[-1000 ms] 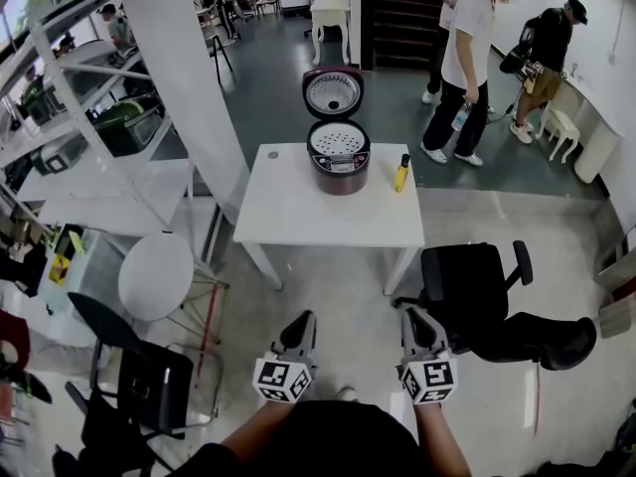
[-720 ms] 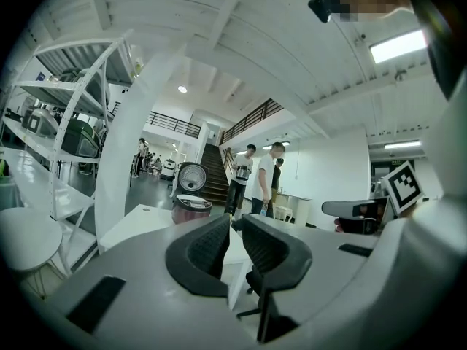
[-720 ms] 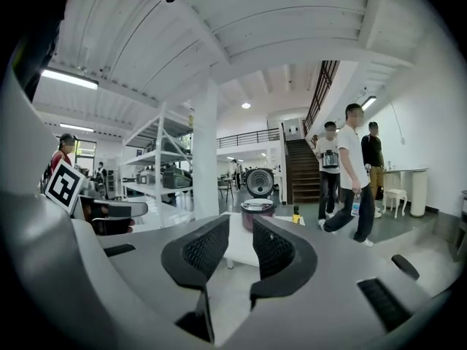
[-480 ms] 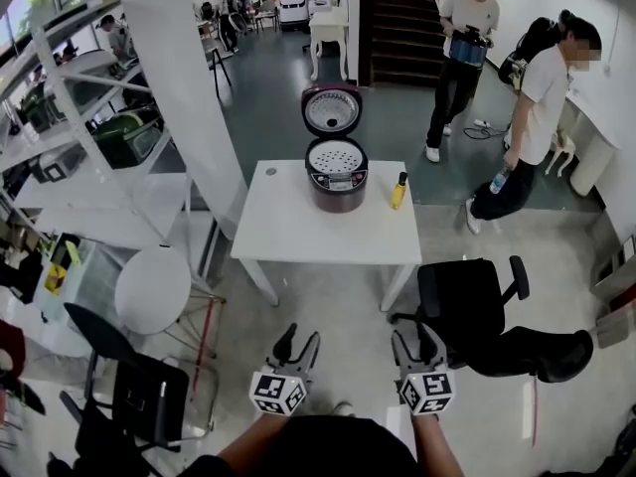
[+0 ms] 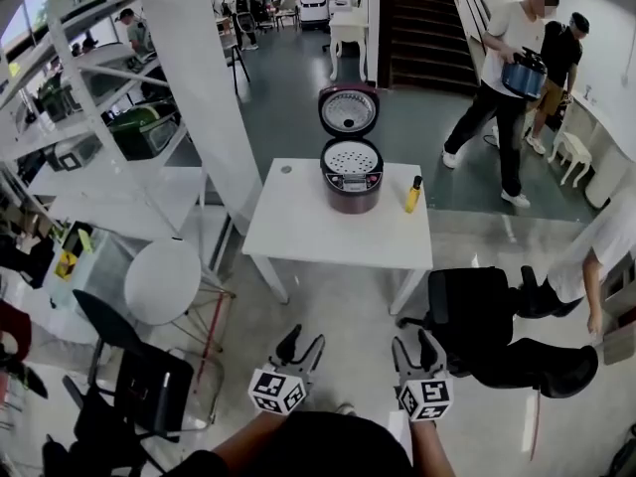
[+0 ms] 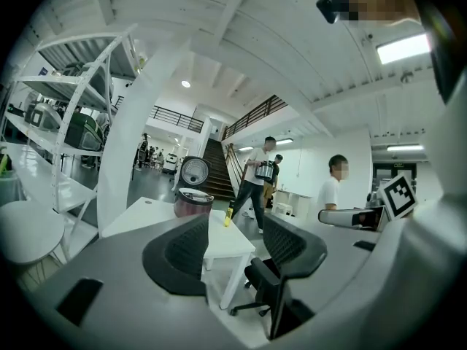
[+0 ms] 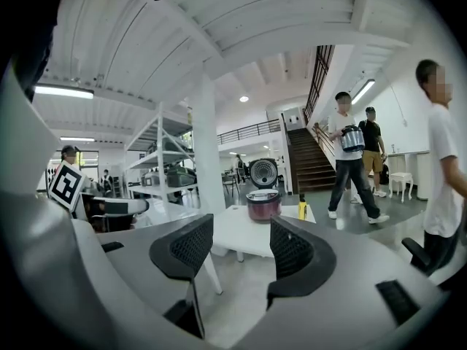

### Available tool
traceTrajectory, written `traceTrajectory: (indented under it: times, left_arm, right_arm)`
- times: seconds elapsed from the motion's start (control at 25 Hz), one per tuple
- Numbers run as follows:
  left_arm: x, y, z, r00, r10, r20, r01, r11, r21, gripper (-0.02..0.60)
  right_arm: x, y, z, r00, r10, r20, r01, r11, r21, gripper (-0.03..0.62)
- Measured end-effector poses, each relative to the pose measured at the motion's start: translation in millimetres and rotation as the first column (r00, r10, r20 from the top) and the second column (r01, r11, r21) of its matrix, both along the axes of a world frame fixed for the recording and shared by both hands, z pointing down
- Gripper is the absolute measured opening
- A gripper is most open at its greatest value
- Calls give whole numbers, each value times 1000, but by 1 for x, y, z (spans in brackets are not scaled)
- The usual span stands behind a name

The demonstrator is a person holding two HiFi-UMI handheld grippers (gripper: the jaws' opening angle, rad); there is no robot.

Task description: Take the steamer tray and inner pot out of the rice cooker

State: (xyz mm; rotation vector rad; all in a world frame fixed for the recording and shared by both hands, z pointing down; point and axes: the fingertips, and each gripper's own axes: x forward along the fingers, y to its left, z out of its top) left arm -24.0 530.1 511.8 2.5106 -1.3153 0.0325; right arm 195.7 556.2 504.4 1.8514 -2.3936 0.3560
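A dark red rice cooker [image 5: 352,179] stands at the far side of a white table [image 5: 328,232], its lid [image 5: 349,110] tipped up. The perforated white steamer tray [image 5: 352,157] sits in its mouth; the inner pot is hidden beneath it. Both grippers hang well short of the table, over the floor. My left gripper [image 5: 303,338] has its jaws opening, with nothing between them. My right gripper [image 5: 414,342] is opening too, and is empty. In the left gripper view the rice cooker [image 6: 193,201] is small and far beyond the left gripper [image 6: 237,243]; in the right gripper view the rice cooker [image 7: 263,204] is far beyond the right gripper [image 7: 235,248].
A yellow bottle [image 5: 412,195] stands right of the cooker. A black office chair [image 5: 475,311] sits by the table's near right corner. A round white stool [image 5: 164,281], a black chair [image 5: 139,376], shelving [image 5: 89,97] and a white column [image 5: 204,87] are on the left. People walk at back right.
Both grippers' jaws went from shut to spread apart. The people at the back right walked about; one now carries a pot. The grippers stayed about where they were.
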Motion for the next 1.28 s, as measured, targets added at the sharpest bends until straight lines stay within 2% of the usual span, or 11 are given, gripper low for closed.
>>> traceTrajectory:
  times: [0.12, 0.28, 0.44, 0.68, 1.0, 1.12, 1.28]
  left_arm:
    - [9, 1, 7, 1000, -2, -13, 1, 1000, -29, 212]
    - [12, -5, 9, 1000, -14, -1, 14, 1000, -23, 212]
    - [13, -24, 11, 1000, -20, -4, 20, 1000, -14, 212]
    - [18, -60, 17, 999, -3, -36, 1, 999, -43, 212]
    - [25, -164, 28, 997, 44, -61, -48, 997, -54, 212]
    - [26, -223, 19, 996, 60, -68, -63, 997, -39, 212]
    - [24, -301, 12, 993, 80, -91, -84, 995, -47, 212]
  right_arm:
    - [5, 0, 8, 1000, -17, -8, 17, 1000, -17, 212]
    - [5, -10, 22, 999, -36, 0, 36, 999, -32, 212]
    - [1, -23, 32, 998, -62, -7, 61, 997, -55, 212]
    - [-6, -61, 41, 997, -80, -9, 79, 993, -89, 212]
    - [-5, -162, 43, 998, -55, -11, 53, 993, -105, 212]
    - [1, -218, 29, 999, -10, 33, 13, 996, -86, 212]
    - [14, -287, 16, 998, 70, 0, -69, 995, -70, 212]
